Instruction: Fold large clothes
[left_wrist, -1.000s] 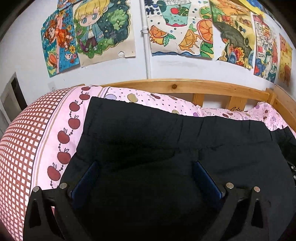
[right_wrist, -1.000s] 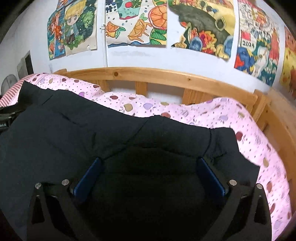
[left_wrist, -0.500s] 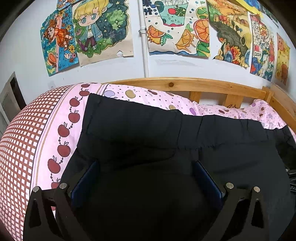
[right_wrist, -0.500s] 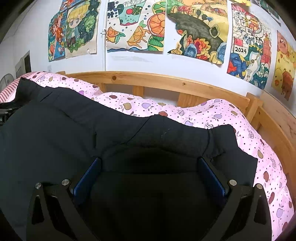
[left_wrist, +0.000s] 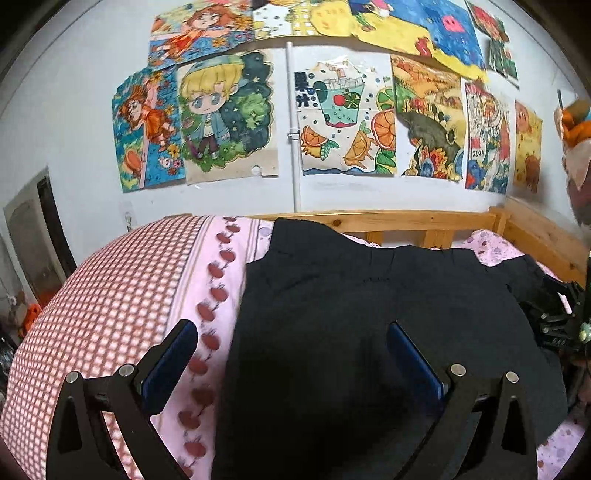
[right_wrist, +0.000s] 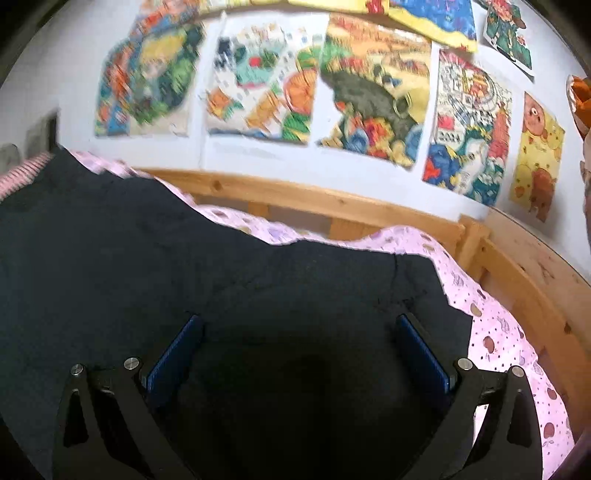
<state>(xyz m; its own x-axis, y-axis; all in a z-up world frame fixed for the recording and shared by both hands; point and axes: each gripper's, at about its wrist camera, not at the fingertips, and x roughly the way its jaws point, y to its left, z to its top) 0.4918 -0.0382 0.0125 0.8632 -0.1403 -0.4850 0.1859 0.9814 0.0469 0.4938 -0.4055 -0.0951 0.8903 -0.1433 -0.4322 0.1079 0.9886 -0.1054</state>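
Note:
A large black garment (left_wrist: 369, 295) lies spread flat across the pink bedspread (left_wrist: 221, 273). My left gripper (left_wrist: 291, 332) hovers over its left edge, jaws wide apart and holding nothing; its left finger (left_wrist: 170, 354) is over the apple-print border, its right finger (left_wrist: 413, 354) over the black cloth. In the right wrist view the same black garment (right_wrist: 184, 251) fills the lower frame. My right gripper (right_wrist: 299, 328) stands open above it, near its right end, gripping nothing. The right gripper's body (left_wrist: 557, 314) shows at the far right of the left wrist view.
A wooden bed rail (right_wrist: 295, 199) runs along the far side and turns down the right side (right_wrist: 532, 280). A red checked cover (left_wrist: 103, 288) lies on the left. Colourful drawings (left_wrist: 340, 125) hang on the white wall behind. A white pipe (left_wrist: 293, 129) runs down it.
Both grippers have lifted and pulled back from the black garment. The left one shifted left, so its left finger now hangs over the pink border. The right view is blurred with motion.

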